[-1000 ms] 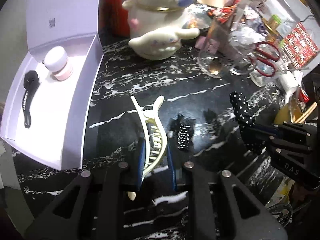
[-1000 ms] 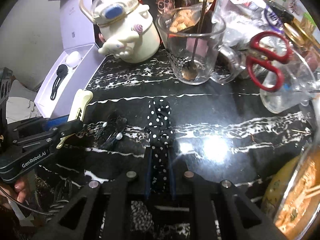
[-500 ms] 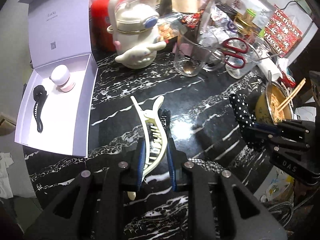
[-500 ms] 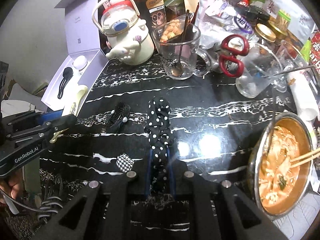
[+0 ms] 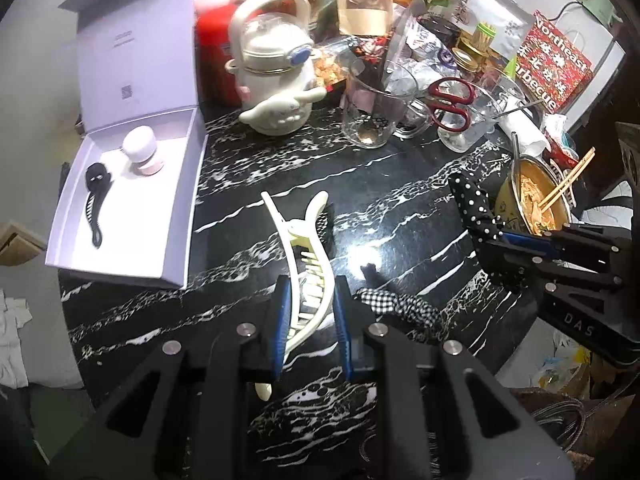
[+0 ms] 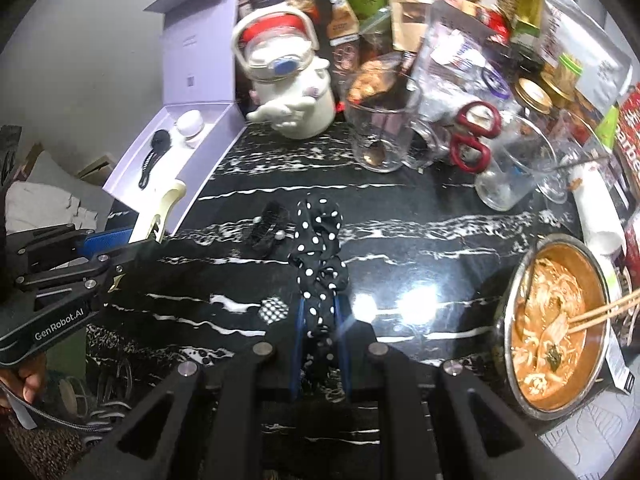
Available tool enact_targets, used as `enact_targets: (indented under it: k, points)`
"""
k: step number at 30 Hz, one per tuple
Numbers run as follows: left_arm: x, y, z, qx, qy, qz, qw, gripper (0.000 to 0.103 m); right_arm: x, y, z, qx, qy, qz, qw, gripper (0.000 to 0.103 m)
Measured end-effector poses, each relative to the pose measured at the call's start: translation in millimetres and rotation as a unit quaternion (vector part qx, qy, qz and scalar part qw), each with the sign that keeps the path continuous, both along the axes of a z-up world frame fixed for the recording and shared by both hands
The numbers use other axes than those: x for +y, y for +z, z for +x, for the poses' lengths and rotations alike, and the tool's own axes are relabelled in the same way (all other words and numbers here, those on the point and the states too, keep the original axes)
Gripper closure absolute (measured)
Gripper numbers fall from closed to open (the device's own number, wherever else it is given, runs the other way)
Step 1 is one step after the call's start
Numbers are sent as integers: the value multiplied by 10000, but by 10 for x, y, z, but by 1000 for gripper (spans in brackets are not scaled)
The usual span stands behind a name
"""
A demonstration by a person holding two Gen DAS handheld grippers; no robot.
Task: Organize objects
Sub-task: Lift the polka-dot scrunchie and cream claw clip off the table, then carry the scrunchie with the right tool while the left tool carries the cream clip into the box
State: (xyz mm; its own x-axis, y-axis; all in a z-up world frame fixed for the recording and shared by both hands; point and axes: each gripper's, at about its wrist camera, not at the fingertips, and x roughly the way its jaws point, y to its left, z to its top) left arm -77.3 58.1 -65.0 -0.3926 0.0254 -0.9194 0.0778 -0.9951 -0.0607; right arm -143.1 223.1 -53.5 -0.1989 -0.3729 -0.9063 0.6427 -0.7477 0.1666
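left hand-held gripper (image 5: 308,316) clamps a cream hair claw (image 5: 306,264) lengthwise above the table (image 5: 400,200) — open lavender box (image 5: 120,216) lies forward-left, nearest it; right hand-held gripper (image 6: 320,340) pinches a polka-dot scrunchie (image 6: 318,248).

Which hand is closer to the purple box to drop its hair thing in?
Probably left. Its fingers hold the cream clip beside the box; the right's dotted scrunchie sits farther away.

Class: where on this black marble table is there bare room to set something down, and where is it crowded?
Bare black marble table lies between the clear glass mug and the metal noodle bowl. The open lilac box has free floor below its black hair clip. The back edge, by the cream character kettle and red scissors, is crowded.
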Motion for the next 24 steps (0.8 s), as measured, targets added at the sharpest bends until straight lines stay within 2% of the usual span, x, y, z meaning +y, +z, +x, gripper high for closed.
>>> enact_targets:
  k: [12, 24]
  points:
    - [-394, 64, 502, 41, 738, -7, 9973, 84, -533, 93, 413, 117, 974, -69, 9952, 89]
    - [-779, 69, 995, 59, 1598, -9, 9871, 84, -1036, 81, 818, 115, 1989, -70, 9799, 89]
